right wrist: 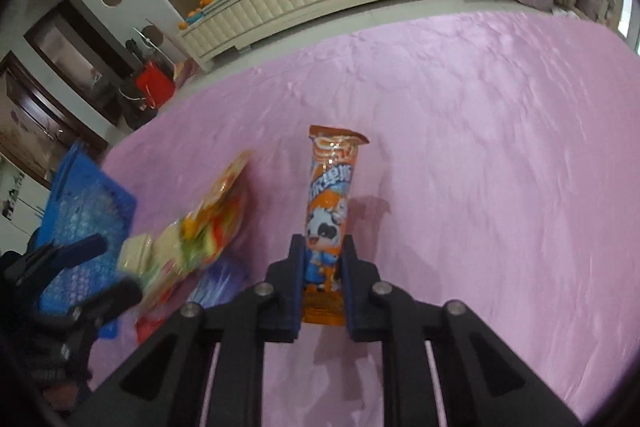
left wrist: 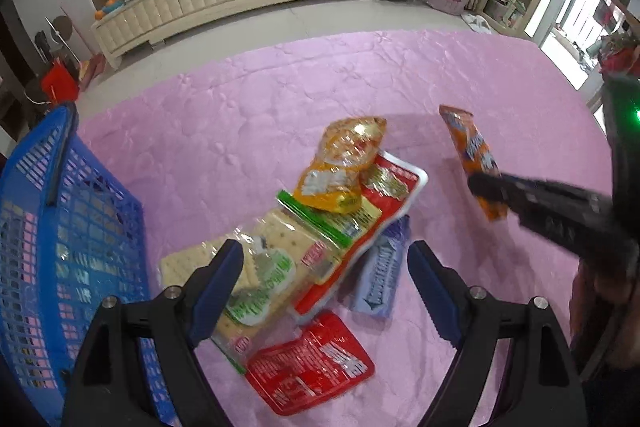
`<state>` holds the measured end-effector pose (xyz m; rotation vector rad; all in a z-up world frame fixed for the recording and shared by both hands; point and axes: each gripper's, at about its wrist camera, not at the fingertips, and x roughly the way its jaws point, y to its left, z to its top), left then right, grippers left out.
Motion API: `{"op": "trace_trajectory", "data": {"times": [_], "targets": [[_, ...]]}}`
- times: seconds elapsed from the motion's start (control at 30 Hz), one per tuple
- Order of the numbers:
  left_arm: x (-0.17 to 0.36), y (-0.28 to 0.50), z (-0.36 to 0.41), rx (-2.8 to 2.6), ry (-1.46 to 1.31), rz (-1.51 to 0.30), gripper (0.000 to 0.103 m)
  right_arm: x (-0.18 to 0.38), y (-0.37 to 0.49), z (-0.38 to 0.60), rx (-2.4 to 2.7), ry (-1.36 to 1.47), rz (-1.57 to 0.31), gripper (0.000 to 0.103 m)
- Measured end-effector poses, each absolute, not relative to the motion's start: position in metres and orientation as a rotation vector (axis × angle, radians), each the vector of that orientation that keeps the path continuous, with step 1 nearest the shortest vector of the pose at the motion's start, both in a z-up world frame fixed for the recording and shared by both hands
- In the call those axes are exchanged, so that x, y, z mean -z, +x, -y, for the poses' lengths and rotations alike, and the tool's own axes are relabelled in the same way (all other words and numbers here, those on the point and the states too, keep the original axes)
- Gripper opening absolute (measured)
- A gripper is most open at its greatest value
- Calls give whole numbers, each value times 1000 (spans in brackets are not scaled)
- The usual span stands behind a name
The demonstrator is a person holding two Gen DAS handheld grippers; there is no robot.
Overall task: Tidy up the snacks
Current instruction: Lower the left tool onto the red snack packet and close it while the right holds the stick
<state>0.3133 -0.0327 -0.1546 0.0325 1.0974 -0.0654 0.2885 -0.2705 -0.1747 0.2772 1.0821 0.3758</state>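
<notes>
Right gripper [right wrist: 322, 275] jaws, angled downward, pinch the orange snack stick [right wrist: 330, 203]; left gripper [left wrist: 324, 291] jaws spread.

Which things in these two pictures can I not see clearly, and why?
- Blue basket: left wrist view, cut off by the frame edge; its contents are unclear through the mesh.
- Snack pile: right wrist view, motion blur hides the labels.
- Orange snack pack: lower end covered by the right claw.

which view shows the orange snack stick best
The right wrist view: the orange snack stick stands centered and sharp, pinched in the right claw. The left wrist view shows it off to the side, tilted, its lower end blurred.
</notes>
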Motion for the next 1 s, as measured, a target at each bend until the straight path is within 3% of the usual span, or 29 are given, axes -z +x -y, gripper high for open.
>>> {"op": "trace_trajectory", "data": {"times": [0.37,0.57,0.7,1.0], "targets": [[175,266,36,70,99,-1144,83,165,256,273,-397,293,-1090,20],[185,241,20,9,-53,-1208,83,176,241,253,-453,236,-1139,20],[187,234,16,-34,-104,-1232,91,177,238,240,-483,199,-1143,20],[203,261,-8,-101,-239,-1309,91,174,242,232,-530,205,-1150,20]]}}
